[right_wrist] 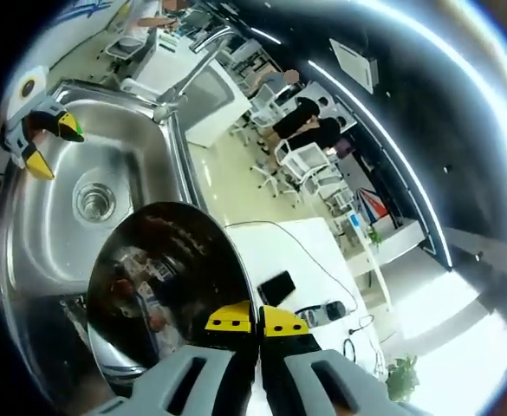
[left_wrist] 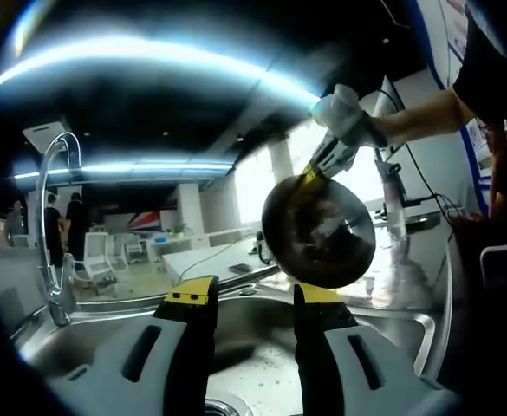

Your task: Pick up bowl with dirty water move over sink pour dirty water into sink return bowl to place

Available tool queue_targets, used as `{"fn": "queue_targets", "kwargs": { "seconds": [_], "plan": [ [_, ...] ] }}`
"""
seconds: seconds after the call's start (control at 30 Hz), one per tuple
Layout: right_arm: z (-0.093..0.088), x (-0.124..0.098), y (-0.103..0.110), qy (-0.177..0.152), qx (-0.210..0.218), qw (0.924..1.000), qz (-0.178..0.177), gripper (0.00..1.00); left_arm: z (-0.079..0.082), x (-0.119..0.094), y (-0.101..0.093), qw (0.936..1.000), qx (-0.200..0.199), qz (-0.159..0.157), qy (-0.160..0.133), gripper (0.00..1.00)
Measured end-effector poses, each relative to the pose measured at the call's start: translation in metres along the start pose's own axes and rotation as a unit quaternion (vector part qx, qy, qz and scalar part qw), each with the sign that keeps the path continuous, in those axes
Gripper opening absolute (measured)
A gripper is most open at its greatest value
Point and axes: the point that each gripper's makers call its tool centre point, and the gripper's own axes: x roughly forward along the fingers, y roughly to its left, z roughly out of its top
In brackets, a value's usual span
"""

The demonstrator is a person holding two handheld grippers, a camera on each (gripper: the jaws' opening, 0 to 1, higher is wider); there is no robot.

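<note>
My right gripper (right_wrist: 255, 322) pinches the rim of the steel bowl (right_wrist: 168, 290), tipped on edge above the sink (right_wrist: 28, 251), its mouth turned down toward the drain (right_wrist: 94, 201). The bowl looks stiff, light and probably slick when wet, so the rim is the place to hold. My left gripper (left_wrist: 253, 299) hovers empty, jaws parted, over the basin near the faucet (left_wrist: 55, 217).

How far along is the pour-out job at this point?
Done: the dark metal bowl is picked up and over the steel sink, the right gripper shut on its rim. In hand: it is tipped on edge; no stream shows. Left: returning it. The left gripper hangs open.
</note>
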Motion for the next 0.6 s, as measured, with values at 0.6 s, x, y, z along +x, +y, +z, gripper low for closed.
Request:
{"fn": "queue_targets", "kwargs": {
  "seconds": [0.6],
  "plan": [
    [-0.046,-0.004,-0.006,0.045,0.067,0.9966,0.016,0.00,-0.003,0.000,0.002,1.0000,0.004,0.005,0.004,0.34]
  ]
}}
